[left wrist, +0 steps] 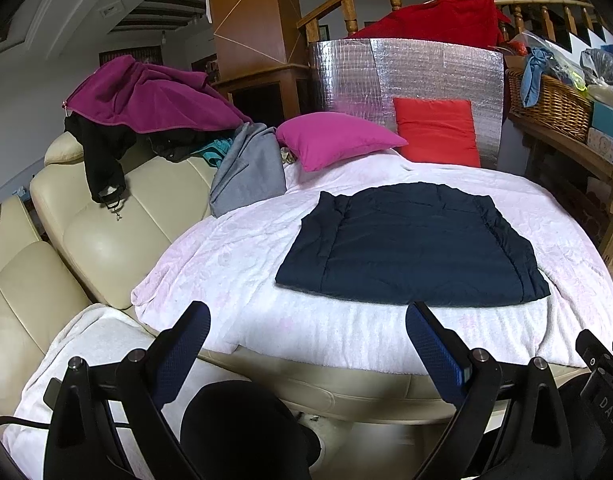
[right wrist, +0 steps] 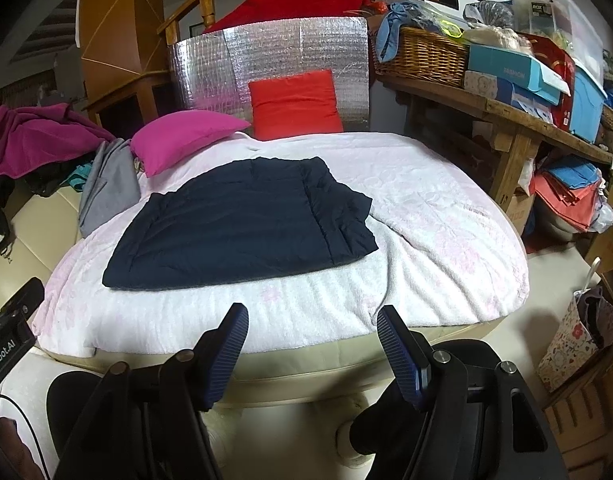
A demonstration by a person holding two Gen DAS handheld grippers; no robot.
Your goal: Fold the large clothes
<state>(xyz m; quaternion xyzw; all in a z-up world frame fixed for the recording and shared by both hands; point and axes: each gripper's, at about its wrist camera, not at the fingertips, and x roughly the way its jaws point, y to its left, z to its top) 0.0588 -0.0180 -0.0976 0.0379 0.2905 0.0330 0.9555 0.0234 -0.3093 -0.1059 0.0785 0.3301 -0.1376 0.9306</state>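
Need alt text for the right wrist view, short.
A dark navy jacket lies flat, sleeves folded in, on a pale pink blanket over a cushioned seat. The right tool hangs open short of the blanket's near edge, touching nothing. Behind are a pink pillow and a red pillow against a silver panel.

Left gripper (left wrist: 308, 320): black angular linkage arms showing round silver screw heads at the pivots; fingers (left wrist: 186, 344) wearing dark blue pads with a fine dotted texture. A thin black cable is trailing along its lower left edge. Right gripper (right wrist: 312, 322): same black frame and silver screws; fingers (right wrist: 228, 354) carrying dark blue ribbed pads. White lettering "DAS" is showing on the right unit's body in the left view; "enRobot.AI" is reading on the left unit's body in the right view
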